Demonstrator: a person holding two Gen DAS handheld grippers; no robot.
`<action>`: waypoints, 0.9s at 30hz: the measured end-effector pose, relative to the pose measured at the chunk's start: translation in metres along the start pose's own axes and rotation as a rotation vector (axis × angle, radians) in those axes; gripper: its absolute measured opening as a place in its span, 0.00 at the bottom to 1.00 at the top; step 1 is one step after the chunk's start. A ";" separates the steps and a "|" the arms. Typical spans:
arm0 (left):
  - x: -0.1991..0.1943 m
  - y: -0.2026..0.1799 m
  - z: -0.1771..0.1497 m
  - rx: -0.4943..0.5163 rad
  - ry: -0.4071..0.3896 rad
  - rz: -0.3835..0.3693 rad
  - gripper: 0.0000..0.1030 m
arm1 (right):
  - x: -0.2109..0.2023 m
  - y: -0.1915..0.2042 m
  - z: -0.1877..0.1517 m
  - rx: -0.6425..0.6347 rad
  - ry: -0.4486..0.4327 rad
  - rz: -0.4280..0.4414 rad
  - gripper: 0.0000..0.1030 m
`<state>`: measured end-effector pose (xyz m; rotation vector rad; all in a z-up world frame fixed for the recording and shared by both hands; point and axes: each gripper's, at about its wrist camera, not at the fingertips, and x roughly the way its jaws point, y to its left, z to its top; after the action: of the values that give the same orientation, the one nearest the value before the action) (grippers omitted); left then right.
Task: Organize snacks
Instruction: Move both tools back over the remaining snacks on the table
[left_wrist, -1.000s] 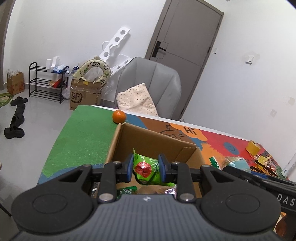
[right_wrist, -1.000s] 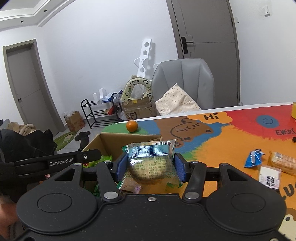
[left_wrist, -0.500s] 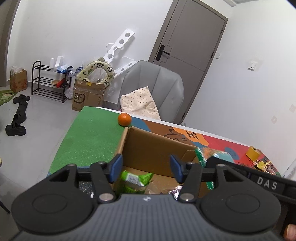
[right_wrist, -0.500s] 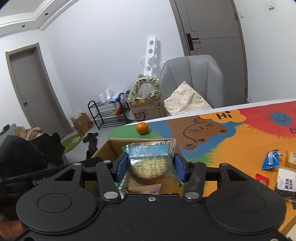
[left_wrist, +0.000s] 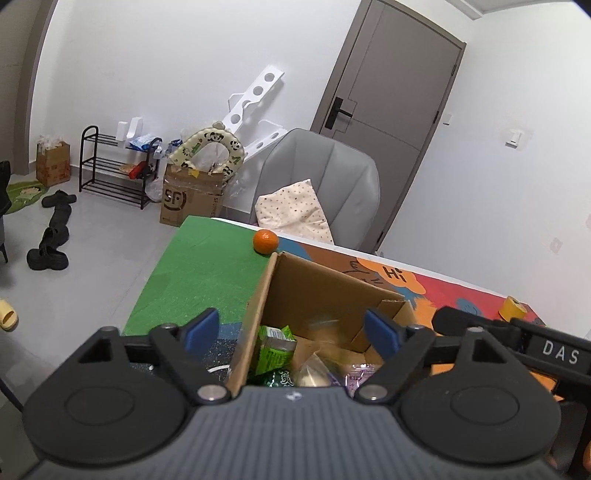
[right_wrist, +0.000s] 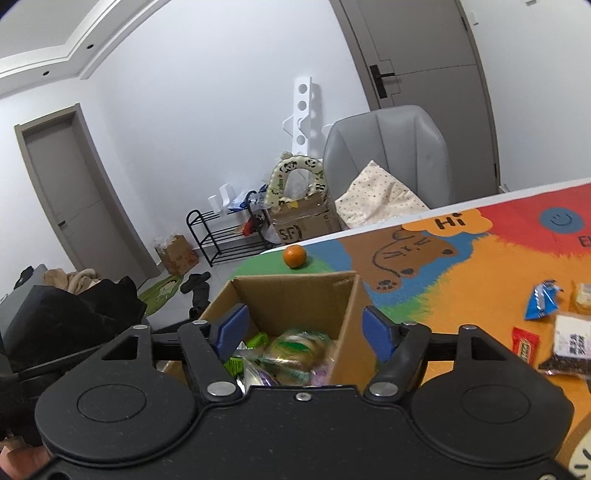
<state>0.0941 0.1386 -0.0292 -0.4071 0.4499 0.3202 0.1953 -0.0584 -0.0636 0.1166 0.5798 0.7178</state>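
An open cardboard box (left_wrist: 314, 284) (right_wrist: 295, 291) stands on the colourful table mat. Both grippers hover over it. My left gripper (left_wrist: 291, 330) is opening wide, nothing between its blue pads; the green snack packet (left_wrist: 275, 350) lies below in the box among other wrappers. My right gripper (right_wrist: 303, 328) is also opening, its pads off the clear-wrapped pastry packet (right_wrist: 295, 350), which shows blurred in the box beneath them. The right gripper's black body (left_wrist: 517, 343) shows at the right of the left wrist view.
An orange (left_wrist: 265, 241) (right_wrist: 294, 256) sits on the green mat patch behind the box. Loose snacks lie to the right: a blue packet (right_wrist: 543, 302), a red bar (right_wrist: 524, 345), a dark pouch (right_wrist: 570, 347). A yellow tape roll (left_wrist: 511, 308) is at the far right. A grey chair (right_wrist: 388, 158) stands behind the table.
The left gripper let go of the green packet, which dropped into the box, and spread wide. The right gripper held the pastry packet until just now, then opened and dropped it into the box.
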 end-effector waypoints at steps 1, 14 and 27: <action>-0.001 -0.002 -0.001 0.005 -0.004 0.003 0.86 | -0.002 -0.002 -0.001 0.003 0.000 -0.004 0.69; -0.004 -0.035 -0.014 0.055 0.007 -0.011 0.94 | -0.037 -0.040 -0.015 0.062 -0.026 -0.090 0.86; 0.000 -0.080 -0.028 0.106 0.065 -0.085 0.95 | -0.071 -0.084 -0.022 0.125 -0.040 -0.199 1.00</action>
<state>0.1148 0.0564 -0.0271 -0.3334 0.5095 0.1998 0.1901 -0.1700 -0.0736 0.1863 0.5892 0.4851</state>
